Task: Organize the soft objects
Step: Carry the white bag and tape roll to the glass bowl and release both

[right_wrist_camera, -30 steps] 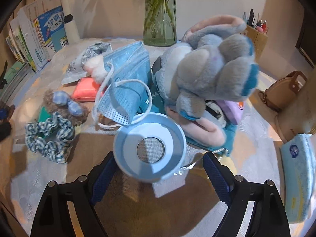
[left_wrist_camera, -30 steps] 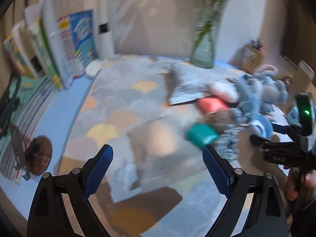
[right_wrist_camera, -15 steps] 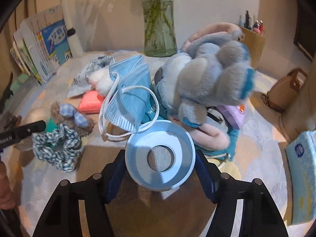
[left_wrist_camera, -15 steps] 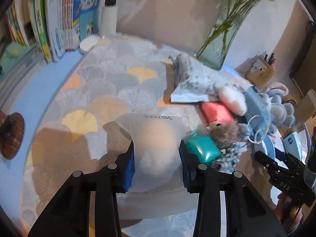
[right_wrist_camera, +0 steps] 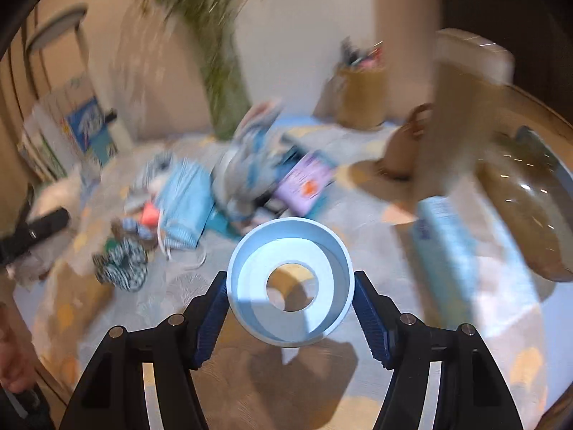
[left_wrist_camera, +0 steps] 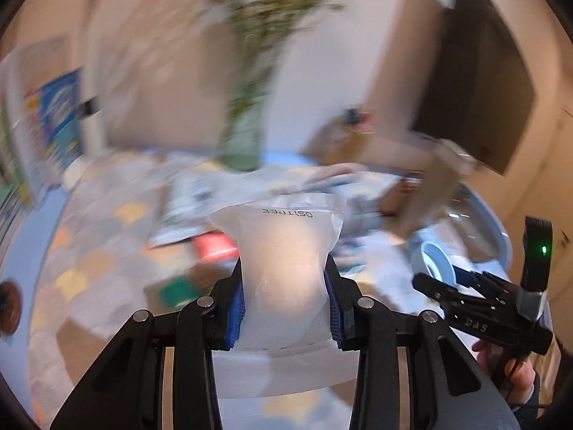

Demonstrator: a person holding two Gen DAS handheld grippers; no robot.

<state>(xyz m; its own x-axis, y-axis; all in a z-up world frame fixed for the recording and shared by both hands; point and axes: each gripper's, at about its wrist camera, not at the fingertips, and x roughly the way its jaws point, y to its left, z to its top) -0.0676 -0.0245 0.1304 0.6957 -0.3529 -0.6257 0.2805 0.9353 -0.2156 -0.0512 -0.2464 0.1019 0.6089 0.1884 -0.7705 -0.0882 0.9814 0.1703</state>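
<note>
My left gripper [left_wrist_camera: 284, 297] is shut on a translucent white soft pouch [left_wrist_camera: 283, 265] and holds it up off the patterned mat [left_wrist_camera: 89, 261]. My right gripper [right_wrist_camera: 290, 299] is shut on a pale blue ring-shaped roll [right_wrist_camera: 290, 283], lifted above the mat; it also shows at the right of the left wrist view [left_wrist_camera: 435, 261]. A pile of soft things lies on the mat behind: a grey-blue plush toy [right_wrist_camera: 247, 165], a blue face mask [right_wrist_camera: 186, 204], a checked scrunchie [right_wrist_camera: 121, 263] and a coral pad [right_wrist_camera: 148, 213].
A glass vase with green stems [right_wrist_camera: 225, 82] stands at the back. Books [right_wrist_camera: 75, 122] line the left side. A pen holder [right_wrist_camera: 360, 100], a brown bag [right_wrist_camera: 408, 150], a blue tissue pack [right_wrist_camera: 447, 243] and a clear bowl [right_wrist_camera: 530, 208] are on the right.
Both grippers closed on their objects, the left on the pouch and the right on the blue roll. Both have since lifted and swung, with the views now blurred and farther from the pile.
</note>
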